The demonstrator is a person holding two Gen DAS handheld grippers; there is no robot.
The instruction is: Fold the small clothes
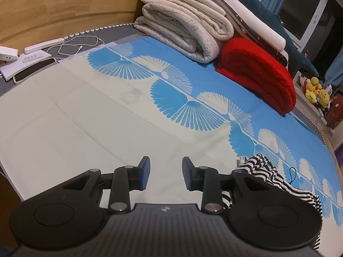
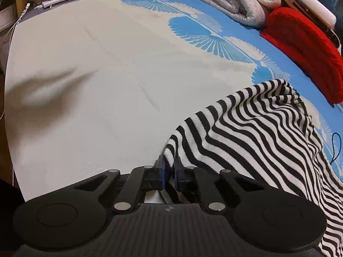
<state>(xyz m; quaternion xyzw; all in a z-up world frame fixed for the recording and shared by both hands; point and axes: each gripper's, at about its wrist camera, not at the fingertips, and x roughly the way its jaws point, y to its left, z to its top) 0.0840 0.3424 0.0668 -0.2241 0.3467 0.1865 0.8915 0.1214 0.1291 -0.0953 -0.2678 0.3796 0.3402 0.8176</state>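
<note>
The striped garment (image 2: 253,137) lies crumpled on the bed (image 2: 96,75), toward its near right side where the cream sheet meets the blue fan pattern. Everything in the coming move turns on its near-left edge: that edge runs straight into the right gripper (image 2: 169,171), whose fingers are pinched together on the cloth, a thin fold of stripes showing between the blue pads. From that pinch the fabric trails away to the right and back, its long run slanting toward the red blanket (image 2: 304,49). The right hand tilts steeply down at the sheet, low over it. The left gripper (image 1: 165,174) hangs over bare cream sheet with its fingers apart and nothing between them; from there the garment (image 1: 263,171) sits off to the right, just past the right finger. So the right hand is the one on the cloth, and the left is near but not touching. I would judge that spreading the piece flat needs the left to swing right to a second corner.
</note>
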